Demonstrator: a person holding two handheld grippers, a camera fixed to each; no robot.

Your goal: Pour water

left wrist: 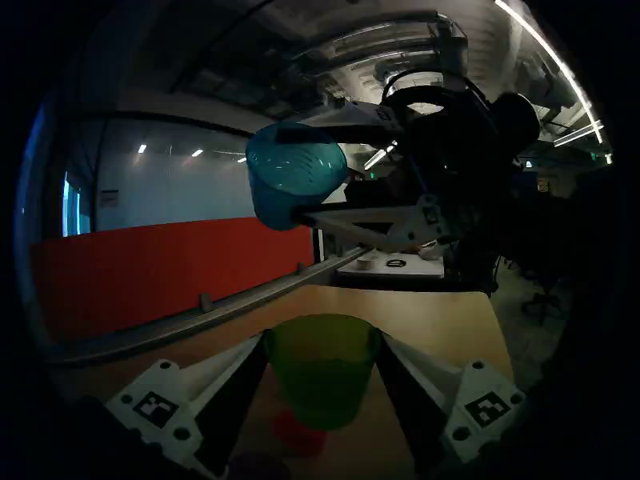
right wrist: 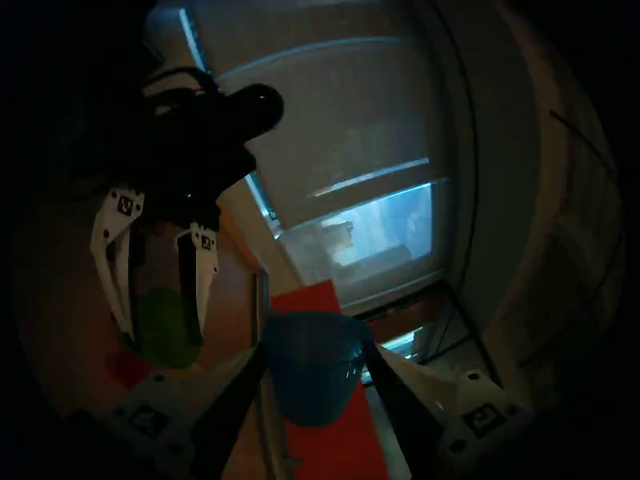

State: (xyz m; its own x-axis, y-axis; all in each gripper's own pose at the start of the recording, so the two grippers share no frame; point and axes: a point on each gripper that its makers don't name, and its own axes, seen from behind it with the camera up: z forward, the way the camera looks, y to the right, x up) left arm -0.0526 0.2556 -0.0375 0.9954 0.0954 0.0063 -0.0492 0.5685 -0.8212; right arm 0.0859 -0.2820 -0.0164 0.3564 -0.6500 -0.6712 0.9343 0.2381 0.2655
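Left claw (left wrist: 322,346) grips green cup (left wrist: 322,384) upright, ready to receive. Right claw (left wrist: 306,170), at twelve o'clock, clasps blue cup (left wrist: 290,172), tipped seemingly to pour.

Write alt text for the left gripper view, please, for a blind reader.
The left hand-held gripper grips an upright green cup over a wooden table; higher up, the right hand-held gripper holds a tipped blue cup.

Both views are dim, with bent, dark edges. Ceiling light strips (left wrist: 552,60) glare in the left gripper view; a pale window (right wrist: 384,228) backlights the right.
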